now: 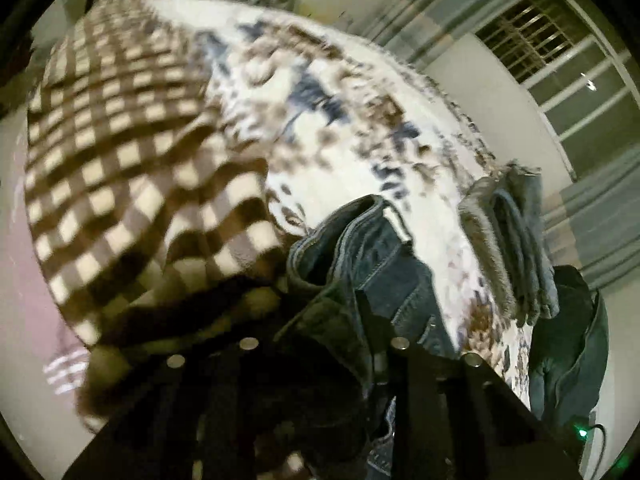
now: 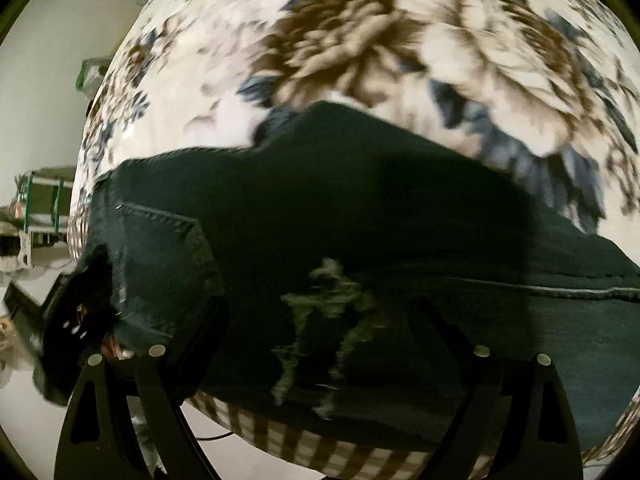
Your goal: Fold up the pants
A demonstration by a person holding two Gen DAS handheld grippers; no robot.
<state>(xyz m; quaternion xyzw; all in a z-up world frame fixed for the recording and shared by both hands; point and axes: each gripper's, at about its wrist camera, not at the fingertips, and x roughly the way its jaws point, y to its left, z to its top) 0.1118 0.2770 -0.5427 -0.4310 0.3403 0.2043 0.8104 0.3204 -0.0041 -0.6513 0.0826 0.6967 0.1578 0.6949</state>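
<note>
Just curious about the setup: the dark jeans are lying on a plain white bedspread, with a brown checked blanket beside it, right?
Not quite. The bedspread is not plain: it is white with a brown and blue flower print, as the right wrist view shows. The dark jeans do lie on it, and the brown checked blanket is beside it.

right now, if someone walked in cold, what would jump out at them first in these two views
The dark jeans spread across the middle of the floral bedspread, with a frayed rip facing the wide-open right tongs. In the left view the left tongs pinch the jeans' waistband, a brown checked blanket fills the left side, and a stack of folded pants sits at the bed's right edge.
</note>
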